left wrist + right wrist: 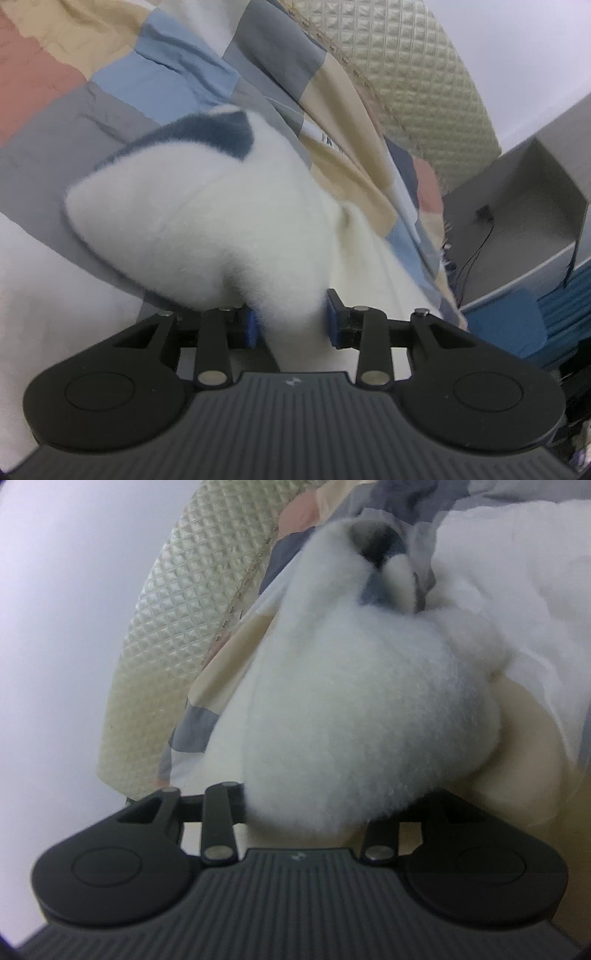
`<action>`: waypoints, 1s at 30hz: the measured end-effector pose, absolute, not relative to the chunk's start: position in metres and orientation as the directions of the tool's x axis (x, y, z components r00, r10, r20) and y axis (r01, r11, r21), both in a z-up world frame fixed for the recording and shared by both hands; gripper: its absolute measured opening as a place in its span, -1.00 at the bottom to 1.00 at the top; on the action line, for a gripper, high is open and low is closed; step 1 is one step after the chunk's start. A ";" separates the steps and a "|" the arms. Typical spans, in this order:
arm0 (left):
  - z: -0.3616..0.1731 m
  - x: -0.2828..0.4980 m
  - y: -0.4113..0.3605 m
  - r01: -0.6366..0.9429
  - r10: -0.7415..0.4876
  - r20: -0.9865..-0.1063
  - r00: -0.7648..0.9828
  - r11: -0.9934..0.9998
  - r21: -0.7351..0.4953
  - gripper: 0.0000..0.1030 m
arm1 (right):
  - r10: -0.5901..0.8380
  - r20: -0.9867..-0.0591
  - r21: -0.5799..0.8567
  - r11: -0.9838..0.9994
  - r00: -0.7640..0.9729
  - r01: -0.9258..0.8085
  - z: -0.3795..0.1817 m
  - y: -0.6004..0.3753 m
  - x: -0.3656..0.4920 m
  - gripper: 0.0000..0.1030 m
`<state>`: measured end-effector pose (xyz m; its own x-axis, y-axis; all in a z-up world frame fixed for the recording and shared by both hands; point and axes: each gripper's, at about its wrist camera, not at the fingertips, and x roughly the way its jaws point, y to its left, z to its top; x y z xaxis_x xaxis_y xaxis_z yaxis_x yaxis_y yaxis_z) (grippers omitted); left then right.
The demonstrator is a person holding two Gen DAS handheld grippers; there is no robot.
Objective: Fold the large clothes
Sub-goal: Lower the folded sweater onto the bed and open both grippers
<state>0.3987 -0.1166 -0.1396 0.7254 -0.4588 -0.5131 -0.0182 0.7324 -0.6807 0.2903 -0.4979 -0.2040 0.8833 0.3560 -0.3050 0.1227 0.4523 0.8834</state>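
A fluffy white fleece garment (192, 218) with a dark blue trim patch (225, 133) hangs bunched in front of the left wrist camera. My left gripper (291, 326) is shut on a fold of it between the blue pads (252, 326). In the right wrist view the same white fleece (351, 716) bulges over my right gripper (306, 808), which is shut on it; its fingertips are hidden by the fabric. A dark trim bit (376, 554) shows at the top. The garment is lifted above a patchwork bedspread (122, 77).
The bedspread has grey, blue, beige and pink squares. A quilted cream headboard (413, 66) stands behind it, also shown in the right wrist view (177, 609). A grey bedside shelf (524, 199) with a cable and blue fabric (509, 325) sit at the right. White bedding (517, 583) lies nearby.
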 end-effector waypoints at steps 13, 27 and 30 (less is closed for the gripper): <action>-0.039 0.313 -0.113 0.147 -0.407 -0.549 0.730 0.878 -0.455 0.12 | 0.229 -0.388 0.808 0.551 0.893 0.210 -0.119 -0.468 0.195 0.04; 0.112 0.150 -0.094 0.350 -0.421 -0.351 0.836 0.903 -0.251 0.13 | 0.207 -0.137 0.595 0.799 0.969 -0.087 0.061 -0.393 0.081 0.05; 0.121 0.119 -0.085 0.362 -0.427 -0.332 0.841 0.900 -0.241 0.13 | 0.221 -0.097 0.547 0.826 0.970 -0.134 0.075 -0.377 0.052 0.05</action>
<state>0.1185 -0.0848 0.1213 0.8413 -0.4270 -0.3316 0.3619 0.9004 -0.2412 0.0521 -0.3767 0.0748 0.9704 0.2213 -0.0969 -0.1338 0.8263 0.5470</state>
